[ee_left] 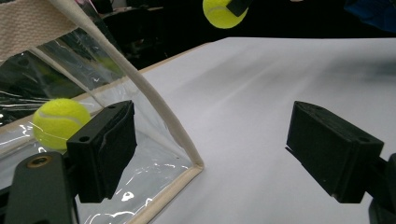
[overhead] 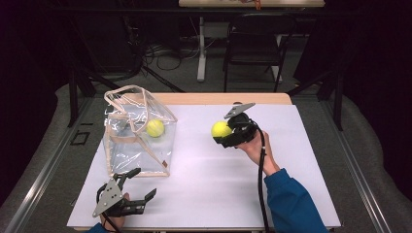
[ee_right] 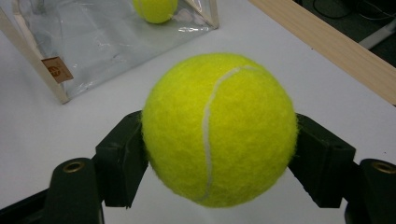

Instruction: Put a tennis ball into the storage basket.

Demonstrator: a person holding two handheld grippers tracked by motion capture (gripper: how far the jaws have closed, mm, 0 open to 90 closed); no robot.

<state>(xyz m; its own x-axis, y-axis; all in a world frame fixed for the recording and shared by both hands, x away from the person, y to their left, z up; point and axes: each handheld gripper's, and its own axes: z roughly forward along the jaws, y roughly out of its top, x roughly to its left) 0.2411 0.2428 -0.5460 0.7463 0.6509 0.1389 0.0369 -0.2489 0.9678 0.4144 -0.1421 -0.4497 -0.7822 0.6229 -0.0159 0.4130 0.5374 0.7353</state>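
Dark floor, cables and a black chair (overhead: 252,41) lie beyond the white table (overhead: 204,194), whose far edge shows a strip of bare wood. On the table's left stands a clear bag (overhead: 138,133) with beige trim and looping straps; it holds one ball, the bag ball (overhead: 155,128), resting toward its far right side. In the left gripper view that ball sits behind the plastic wall, partly covered by the near jaw, and glare on the plastic blurs whatever else is inside. A small brown tag marks the bag's near corner in the right gripper view.

The held ball (overhead: 221,129) is off the table, right of the bag and well apart from it, pinched in the right gripper (overhead: 227,133); both black jaws press into its sides in the right gripper view, and the ball covers most of the jaws' inner faces. In the left gripper view it is cut off by the top edge.

The left gripper (overhead: 141,182) rests near the table's front left, just before the bag, jaws spread wide with nothing between them. Its hand is mostly cut off by the bottom edge. A blue sleeve (overhead: 291,204) covers the right forearm.
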